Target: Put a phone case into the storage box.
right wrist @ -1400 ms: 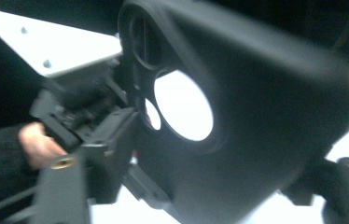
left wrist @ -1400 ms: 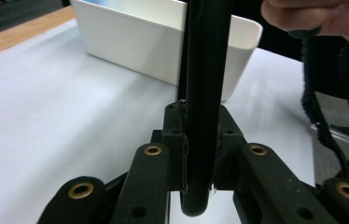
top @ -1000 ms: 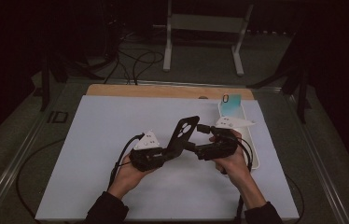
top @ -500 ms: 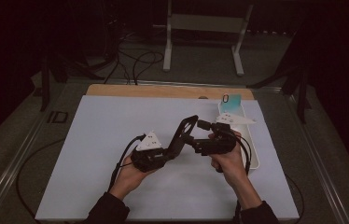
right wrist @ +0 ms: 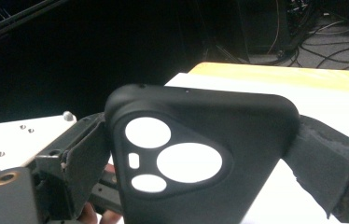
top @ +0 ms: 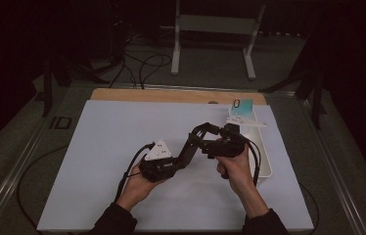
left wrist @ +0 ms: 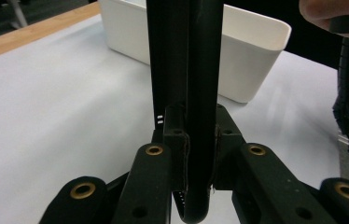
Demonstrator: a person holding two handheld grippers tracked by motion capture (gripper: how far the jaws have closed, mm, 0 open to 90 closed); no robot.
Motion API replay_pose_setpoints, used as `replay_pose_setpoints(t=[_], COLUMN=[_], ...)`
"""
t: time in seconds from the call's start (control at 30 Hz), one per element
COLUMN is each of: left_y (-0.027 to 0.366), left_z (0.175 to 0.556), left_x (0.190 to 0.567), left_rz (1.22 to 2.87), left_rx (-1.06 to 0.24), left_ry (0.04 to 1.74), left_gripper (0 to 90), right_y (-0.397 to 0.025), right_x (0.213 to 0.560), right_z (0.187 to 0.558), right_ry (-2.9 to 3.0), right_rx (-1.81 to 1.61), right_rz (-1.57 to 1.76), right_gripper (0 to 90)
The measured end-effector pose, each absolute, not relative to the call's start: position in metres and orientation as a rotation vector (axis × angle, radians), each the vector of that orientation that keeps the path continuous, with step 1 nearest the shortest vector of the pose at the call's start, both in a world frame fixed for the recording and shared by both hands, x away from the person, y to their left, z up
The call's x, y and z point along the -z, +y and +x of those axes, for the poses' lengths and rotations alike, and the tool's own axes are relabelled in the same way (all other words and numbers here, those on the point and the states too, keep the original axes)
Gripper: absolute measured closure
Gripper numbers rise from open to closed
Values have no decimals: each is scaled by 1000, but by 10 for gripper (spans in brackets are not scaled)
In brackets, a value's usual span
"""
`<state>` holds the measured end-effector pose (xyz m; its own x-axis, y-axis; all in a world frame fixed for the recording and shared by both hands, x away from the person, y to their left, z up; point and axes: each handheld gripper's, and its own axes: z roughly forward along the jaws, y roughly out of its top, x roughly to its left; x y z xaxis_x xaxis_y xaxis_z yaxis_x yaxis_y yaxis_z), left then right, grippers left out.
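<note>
A black phone case (top: 189,147) with round camera cut-outs (right wrist: 189,162) is held above the white mat between both grippers. My left gripper (top: 185,152) comes from the lower left, and its jaws are shut on the case (left wrist: 201,93), which I see edge-on between them. My right gripper (top: 201,138) reaches in from the right. Its padded jaws press on the two side edges of the case's (right wrist: 238,121) camera end. The left gripper's grey plate (right wrist: 9,135) lies behind the case.
A white bin (top: 265,157) stands at the mat's right edge, just behind the right hand, also close by in the left gripper view (left wrist: 256,51). A teal item (top: 242,105) and a white strip (top: 247,122) sit at its far end. The white mat (top: 107,142) stretches left.
The right gripper has risen slightly and closed in on the case's upper end. The case has tilted down a little toward the left gripper. Both hands stay mid-table.
</note>
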<state>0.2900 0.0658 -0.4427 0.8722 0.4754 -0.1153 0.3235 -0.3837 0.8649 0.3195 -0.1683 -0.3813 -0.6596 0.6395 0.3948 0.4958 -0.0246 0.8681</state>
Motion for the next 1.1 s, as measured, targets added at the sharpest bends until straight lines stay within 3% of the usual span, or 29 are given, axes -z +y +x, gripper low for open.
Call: replay_pose_setpoints(t=[0.33,0.5,0.53,0.63,0.7,0.8,0.87,1.1], left_y=[61,61,61,63,65,67,69,78], left_z=[290,290,290,290,289,288,286,283], left_x=[447,446,446,445,445,444,445,444], left_rz=[2007,2015,2024,2039,2032,2034,2041,2034], left_rx=[-165,-168,-168,-204,-218,-245,-280,-352], left_ry=[587,596,602,624,639,657,674,727], left_gripper=[797,735,606,490,473,354,339,153], right_y=[-167,-166,-165,-165,-165,-166,-166,-167], right_x=[381,381,379,379,379,381,381,381], right_z=[317,316,314,314,314,316,316,316], right_ry=[2089,2098,2098,2096,2095,2090,2089,2085], right_rx=[-1752,-1742,-1730,-1712,-1708,-1701,-1699,-1677], right_rz=[1240,1203,1186,1178,1182,1190,1190,1184], right_gripper=[132,136,137,137,138,138,137,138])
